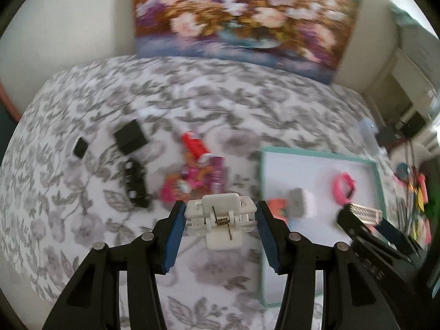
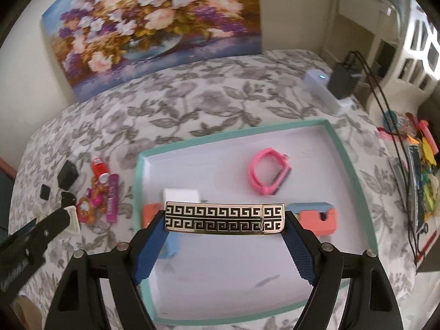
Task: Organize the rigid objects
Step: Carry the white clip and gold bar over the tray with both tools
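While the left tongs (image 1: 220, 221) hover above the floral bedspread (image 1: 137, 101), they're clamped on a white clip (image 1: 220, 221), its blue pads pressing both ends and its metal spring facing the camera. Over on the right, the right tongs (image 2: 225, 218) are clamped on a gold clasp (image 2: 225, 218) with a black key pattern, held crosswise above the tray (image 2: 354, 170).

That tray, teal-rimmed with a white floor, sits on the bed and already carries a pink band (image 2: 268, 174) toward its far side, a white block (image 2: 181, 194) near the left rim, an orange block (image 2: 319, 218) with a blue top just behind the clasp, and another orange piece (image 2: 151, 213) at the left edge.

Left of the tray, loose on the bedspread, lie a red tube (image 1: 194, 144), a purple stick (image 1: 217, 177), pink toys (image 1: 178, 184), a black remote (image 1: 134, 183), a black box (image 1: 130, 137) and a small black square (image 1: 80, 148).

A flower painting (image 2: 154, 27) leans against the wall behind the bed. At the bed's far right corner rests a white device (image 2: 321, 89) with a lit dot, a black charger (image 2: 342, 78) just beside it.
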Demonstrator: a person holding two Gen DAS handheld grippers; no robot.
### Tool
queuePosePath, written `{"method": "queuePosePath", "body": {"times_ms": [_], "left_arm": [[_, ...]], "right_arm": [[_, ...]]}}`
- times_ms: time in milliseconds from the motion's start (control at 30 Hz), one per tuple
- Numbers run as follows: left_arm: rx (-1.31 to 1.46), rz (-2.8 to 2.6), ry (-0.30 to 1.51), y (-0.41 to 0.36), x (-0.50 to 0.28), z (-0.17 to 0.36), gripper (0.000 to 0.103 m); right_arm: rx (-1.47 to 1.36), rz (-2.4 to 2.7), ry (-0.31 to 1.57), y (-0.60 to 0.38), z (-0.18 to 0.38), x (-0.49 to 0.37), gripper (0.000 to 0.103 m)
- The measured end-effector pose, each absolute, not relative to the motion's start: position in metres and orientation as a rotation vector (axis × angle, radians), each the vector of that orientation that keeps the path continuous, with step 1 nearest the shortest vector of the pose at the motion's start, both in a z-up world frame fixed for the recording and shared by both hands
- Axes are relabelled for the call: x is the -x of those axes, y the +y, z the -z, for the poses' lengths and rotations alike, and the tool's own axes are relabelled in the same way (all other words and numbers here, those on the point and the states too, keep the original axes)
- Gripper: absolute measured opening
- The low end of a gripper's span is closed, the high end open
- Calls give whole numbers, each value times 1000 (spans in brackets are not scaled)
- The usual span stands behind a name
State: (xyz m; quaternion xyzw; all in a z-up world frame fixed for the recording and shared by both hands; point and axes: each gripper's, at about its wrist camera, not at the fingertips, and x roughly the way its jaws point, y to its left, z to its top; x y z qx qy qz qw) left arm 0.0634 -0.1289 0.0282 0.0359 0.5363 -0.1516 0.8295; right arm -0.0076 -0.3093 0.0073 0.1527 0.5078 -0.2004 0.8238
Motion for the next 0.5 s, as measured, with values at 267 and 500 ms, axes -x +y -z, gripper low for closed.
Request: {"method": "queuePosePath", "body": {"times_ms": [267,500], "left_arm": [[-168,456,1192,-176,-29,-13,53],[-239,517,1230,-202,-5,2,53]], "right_arm": [[-375,471,1129,-335,9,33,84],[-416,514,1183,-355,29,55,84]]}}
